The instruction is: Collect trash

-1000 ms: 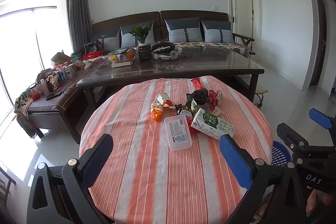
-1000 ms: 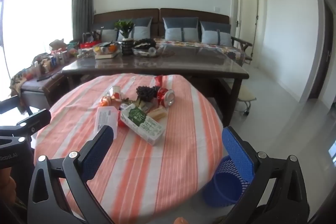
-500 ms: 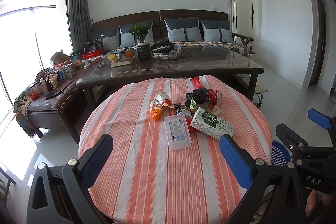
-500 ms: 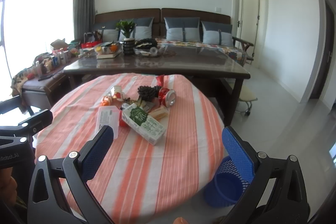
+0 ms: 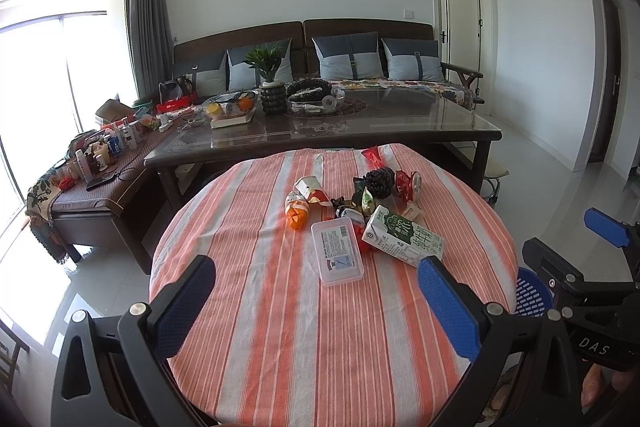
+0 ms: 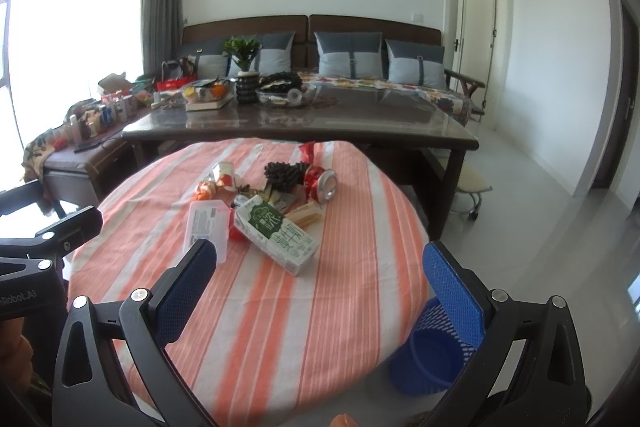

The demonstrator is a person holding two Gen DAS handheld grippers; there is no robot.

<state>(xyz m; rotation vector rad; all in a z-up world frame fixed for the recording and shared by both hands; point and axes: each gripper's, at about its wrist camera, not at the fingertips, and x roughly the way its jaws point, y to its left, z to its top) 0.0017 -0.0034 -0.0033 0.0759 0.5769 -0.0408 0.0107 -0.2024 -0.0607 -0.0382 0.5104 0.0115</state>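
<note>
Both claws, left claw (image 5: pixel 316 301) and right claw (image 6: pixel 318 281), stand apart, empty. Trash pile (image 5: pixel 360 211) sits mid-surface; blue bin (image 6: pixel 430 351) on floor, right. Recommend taking the nearest milk carton (image 6: pixel 276 229) across its narrow sides.

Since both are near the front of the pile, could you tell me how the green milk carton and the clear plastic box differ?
1. The milk carton is opaque, printed green and white; the plastic box is clear with a paper label.
2. The carton is a tall block tipped onto its side; the box is shallow and lies flat.
3. The carton lies nearer the blue basket.

Both rest untouched on the striped tablecloth.
</note>
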